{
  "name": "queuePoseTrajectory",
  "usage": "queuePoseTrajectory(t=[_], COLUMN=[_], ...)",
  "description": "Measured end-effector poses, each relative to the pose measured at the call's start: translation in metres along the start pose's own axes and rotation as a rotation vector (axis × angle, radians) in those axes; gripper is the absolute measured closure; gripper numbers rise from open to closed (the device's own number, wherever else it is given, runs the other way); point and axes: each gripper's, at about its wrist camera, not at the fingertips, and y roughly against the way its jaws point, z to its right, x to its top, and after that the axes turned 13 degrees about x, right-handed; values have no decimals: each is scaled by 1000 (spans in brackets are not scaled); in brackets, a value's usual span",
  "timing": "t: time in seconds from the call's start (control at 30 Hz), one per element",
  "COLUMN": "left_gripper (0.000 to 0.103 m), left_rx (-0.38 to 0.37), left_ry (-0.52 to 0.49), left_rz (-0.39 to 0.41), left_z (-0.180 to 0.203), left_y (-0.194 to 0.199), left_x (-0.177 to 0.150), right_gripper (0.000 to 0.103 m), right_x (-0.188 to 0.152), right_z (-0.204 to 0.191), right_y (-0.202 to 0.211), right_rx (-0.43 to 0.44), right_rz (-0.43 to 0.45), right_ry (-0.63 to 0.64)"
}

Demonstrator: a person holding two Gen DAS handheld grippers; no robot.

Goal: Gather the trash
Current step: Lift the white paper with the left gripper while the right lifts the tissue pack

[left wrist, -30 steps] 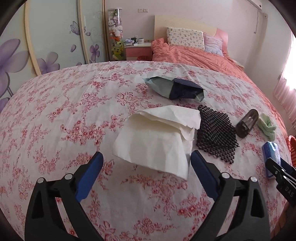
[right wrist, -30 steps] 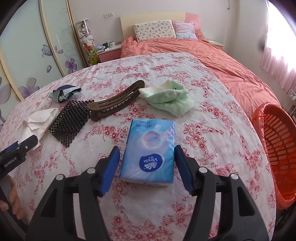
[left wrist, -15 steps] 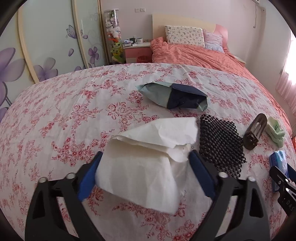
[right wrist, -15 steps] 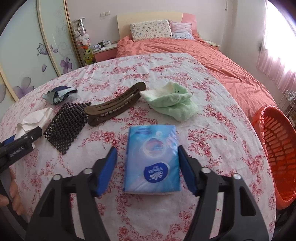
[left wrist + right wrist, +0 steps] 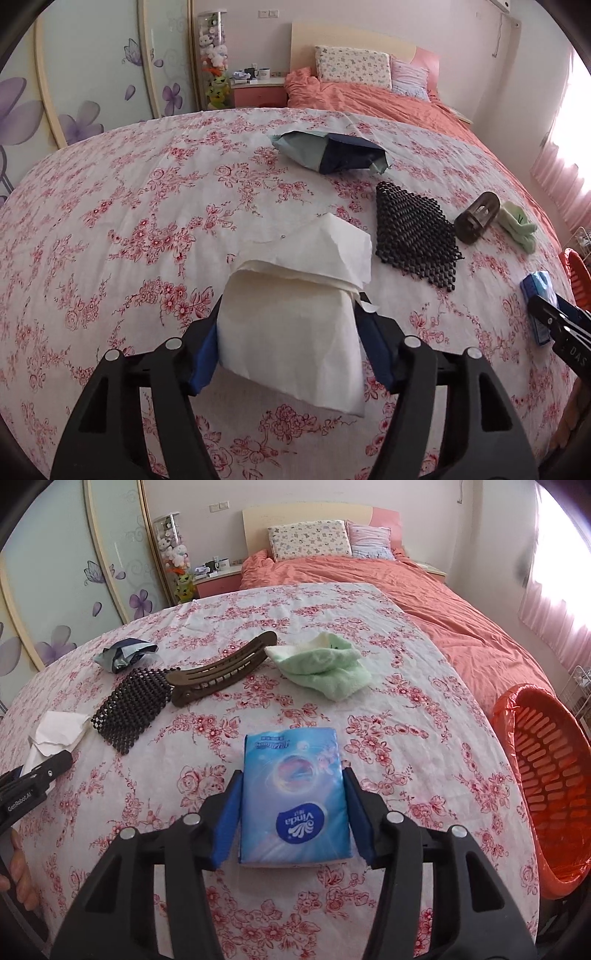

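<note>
A crumpled white paper tissue lies on the flowered bedspread. My left gripper is around its near end, jaws closing, and both blue pads press the paper, which bunches between them. In the right wrist view a blue Vinda tissue pack lies flat between the pads of my right gripper. Its jaws are closing too and both pads touch the pack's long sides. The right wrist view also shows the paper tissue and the left gripper at the far left.
A grey and navy snack bag lies farther back. Right of the tissue lie a black beaded mat, a brown hair clip and a green cloth. An orange basket stands off the bed's right edge.
My left gripper moved forward over the white tissue, and its jaws narrowed until they squeezed the paper. The right jaws narrowed from a gap on both sides to touching the blue pack.
</note>
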Motion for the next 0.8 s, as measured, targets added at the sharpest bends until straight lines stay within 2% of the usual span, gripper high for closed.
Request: queuePoseTrajectory(t=[0.23,0.57,0.8], left_gripper=[35,28,28], left_rx=[62,73,73], left_ry=[-28,-1,0], left_rz=[-7,-18,-19], left_z=[8,2,2], left_y=[-3,-5,-5], left_x=[2,1,1], right_gripper=[49,39,39], right_x=[0,-1,0], right_z=[0,-3,-3], right_y=[-1,-3,-3], right_rx=[-1,-11,-10], right_rz=[-6,-18,-16], right_ry=[1,16,10])
